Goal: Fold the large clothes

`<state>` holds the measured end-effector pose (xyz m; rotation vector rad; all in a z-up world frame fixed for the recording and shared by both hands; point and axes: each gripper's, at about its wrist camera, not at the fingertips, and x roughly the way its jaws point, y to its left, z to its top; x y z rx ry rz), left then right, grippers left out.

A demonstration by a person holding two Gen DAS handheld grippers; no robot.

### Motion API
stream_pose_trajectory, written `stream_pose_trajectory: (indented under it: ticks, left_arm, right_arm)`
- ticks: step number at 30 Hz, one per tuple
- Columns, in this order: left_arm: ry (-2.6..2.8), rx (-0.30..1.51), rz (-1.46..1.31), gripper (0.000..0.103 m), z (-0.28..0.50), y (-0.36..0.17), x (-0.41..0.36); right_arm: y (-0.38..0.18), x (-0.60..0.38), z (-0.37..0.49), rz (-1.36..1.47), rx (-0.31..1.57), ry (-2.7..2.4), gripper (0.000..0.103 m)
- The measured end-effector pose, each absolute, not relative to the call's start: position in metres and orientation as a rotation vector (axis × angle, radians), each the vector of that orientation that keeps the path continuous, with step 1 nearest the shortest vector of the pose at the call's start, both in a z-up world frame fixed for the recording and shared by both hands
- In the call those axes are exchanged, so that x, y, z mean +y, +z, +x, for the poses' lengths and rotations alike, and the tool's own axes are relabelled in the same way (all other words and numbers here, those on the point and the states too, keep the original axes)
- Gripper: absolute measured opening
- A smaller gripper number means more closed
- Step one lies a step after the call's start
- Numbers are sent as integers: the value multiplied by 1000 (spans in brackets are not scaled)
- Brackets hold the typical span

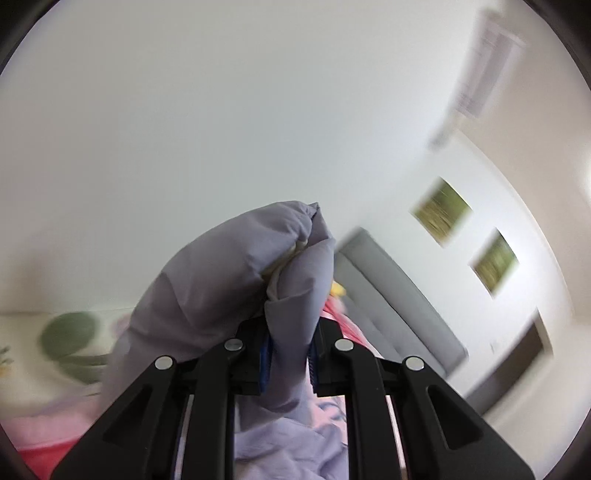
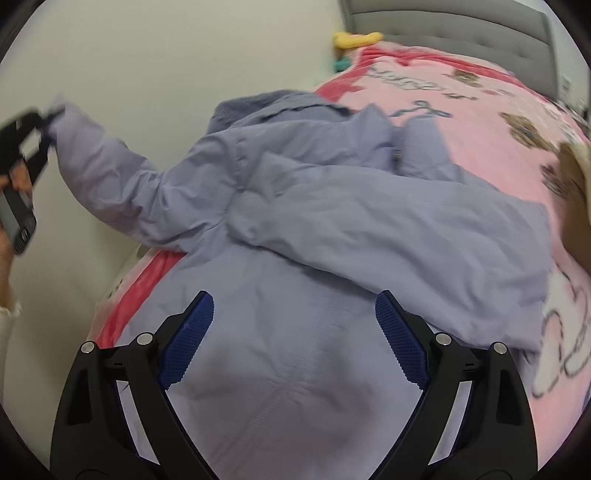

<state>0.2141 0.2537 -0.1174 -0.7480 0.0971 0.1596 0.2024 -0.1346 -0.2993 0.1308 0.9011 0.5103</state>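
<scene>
Lilac fabric fills both views: a large padded jacket (image 2: 332,229) lies spread on a bed covered by a pink blanket (image 2: 491,122) printed with cartoon bears and lettering. The jacket's body lies flat nearest the right wrist camera, its collar end bunched toward the far side of the bed, and one sleeve folded across the middle.

The left gripper (image 1: 290,354) is clamped on the cuff end of the other sleeve (image 1: 236,273), which bulges up between its blue pads (image 1: 266,354) and shows a cream lining at the fold. Seen from the right wrist camera, this sleeve is stretched out and lifted off the left edge of the bed, in front of a pale wall (image 2: 147,55), with the left gripper (image 2: 46,125) gripping its tip and a hand (image 2: 16,181) holding the tool's handle at the picture's edge.

The right gripper (image 2: 293,332) hovers over the jacket's lower body with its fingers spread wide and nothing between them; whether its tips touch the fabric cannot be told.

A grey padded headboard (image 2: 461,33) stands at the far end of the bed, with a yellow toy (image 2: 356,38) beside it. The left wrist view is blurred and also shows two green pictures (image 1: 441,210) on the wall.
</scene>
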Motion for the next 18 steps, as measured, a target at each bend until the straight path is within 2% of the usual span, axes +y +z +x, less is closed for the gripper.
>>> stream_pose_trajectory:
  ticks: [5,9,11,15,18]
  left_arm:
    - [50,161,-674,15,249,-111,157]
    - [-67,297,-578,15,275,-140,44]
    - [-152,404,-517,15,292,-175,-22]
    - [-281,606,-392,15,303,-248,-104]
    - [-328,681,-275,15,300,-285,-144]
  right_arm:
    - [-305,-192,187,220,890,400,85]
    - [-317,-249,168,282,910,279,85]
    - [-322,-271,159,298,917,231,85]
    - [-336,-315,137,330,936,132,85]
    - [-344,-339,124,352,934,85,85]
